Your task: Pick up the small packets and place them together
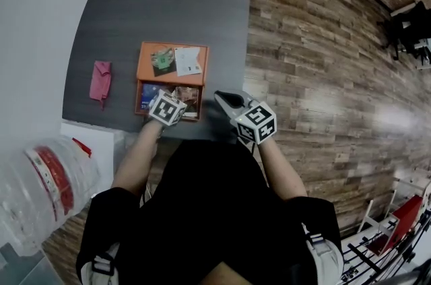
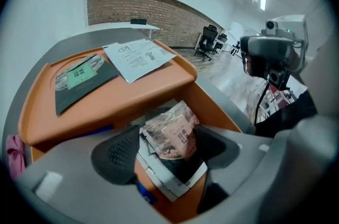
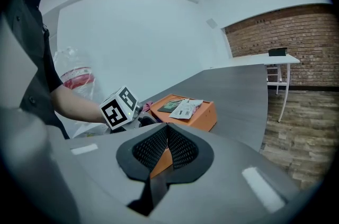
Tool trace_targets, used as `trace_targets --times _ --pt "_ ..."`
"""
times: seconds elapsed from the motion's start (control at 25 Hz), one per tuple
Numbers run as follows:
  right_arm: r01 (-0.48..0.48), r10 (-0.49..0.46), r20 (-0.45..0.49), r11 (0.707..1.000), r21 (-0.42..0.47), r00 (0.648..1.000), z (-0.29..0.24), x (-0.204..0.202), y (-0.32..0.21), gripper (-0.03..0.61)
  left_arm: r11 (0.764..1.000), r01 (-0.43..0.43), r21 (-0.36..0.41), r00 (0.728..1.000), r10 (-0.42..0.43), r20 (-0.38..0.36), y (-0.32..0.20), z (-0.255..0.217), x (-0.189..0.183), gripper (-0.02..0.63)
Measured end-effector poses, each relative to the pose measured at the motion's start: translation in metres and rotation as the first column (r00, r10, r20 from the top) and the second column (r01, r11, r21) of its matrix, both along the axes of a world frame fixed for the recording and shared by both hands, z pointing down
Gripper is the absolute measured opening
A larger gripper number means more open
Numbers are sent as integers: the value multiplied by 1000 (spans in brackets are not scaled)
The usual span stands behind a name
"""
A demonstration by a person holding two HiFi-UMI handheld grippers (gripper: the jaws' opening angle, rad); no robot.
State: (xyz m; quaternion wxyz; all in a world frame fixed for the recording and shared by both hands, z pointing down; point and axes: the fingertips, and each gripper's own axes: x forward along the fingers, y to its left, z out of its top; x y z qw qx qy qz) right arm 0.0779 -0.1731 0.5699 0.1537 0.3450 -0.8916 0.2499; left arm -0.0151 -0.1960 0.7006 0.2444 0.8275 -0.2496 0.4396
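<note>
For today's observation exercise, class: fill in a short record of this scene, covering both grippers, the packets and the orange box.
Left gripper: open, jaws either side of pinkish packet
Right gripper: shut, empty
Pinkish packet location: lower compartment of orange box
Dark packet, white packet: lying on the box's top

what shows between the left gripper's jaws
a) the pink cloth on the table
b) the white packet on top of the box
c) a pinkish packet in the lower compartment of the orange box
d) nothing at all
c: in the left gripper view the pinkish packet lies on a stack in the lower compartment of the orange box, framed by the open jaws of the left gripper, whose pads do not look pressed on it.
</note>
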Motion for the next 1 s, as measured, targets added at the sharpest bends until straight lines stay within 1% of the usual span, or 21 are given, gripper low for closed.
trace_targets --times 0.24,0.36,0.52,0.6,0.72,0.8,0.88,0.92,1.0 --pt "15 -15 0 1000 -7 1000 2 -3 1 3 999 43 -23 999 -44 -24 -4 -2 -3 308" --pt "20 -20 0 1000 -9 1000 3 -4 1 3 999 52 -1 998 -52 -22 -5 -5 -6 279" --pt "29 -29 -2 1000 -11 1000 4 -5 0 3 999 25 46 1000 -25 2 -2 -8 -12 254" --pt "31 -31 -1 999 -9 1000 3 -6 -1 5 997 6 74 1000 -6 -7 -2 -18 -11 219" --pt "34 -34 2 999 -7 999 2 -7 -3 4 995 -8 100 999 12 -43 -2 -31 -9 119" --pt "38 -38 3 999 -4 999 1 -9 -3 4 994 -5 107 997 13 -74 -2 -38 -7 64" --pt "42 -42 3 999 0 999 1 -10 -3 3 994 4 110 994 8 -109 -3 -45 -5 36" --pt "43 -43 2 999 1 999 1 -11 -2 4 994 7 108 992 7 -124 -3 -48 -4 6" --pt "45 -45 1 999 2 999 0 -11 -2 3 995 7 97 988 8 -153 0 -54 -1 2"
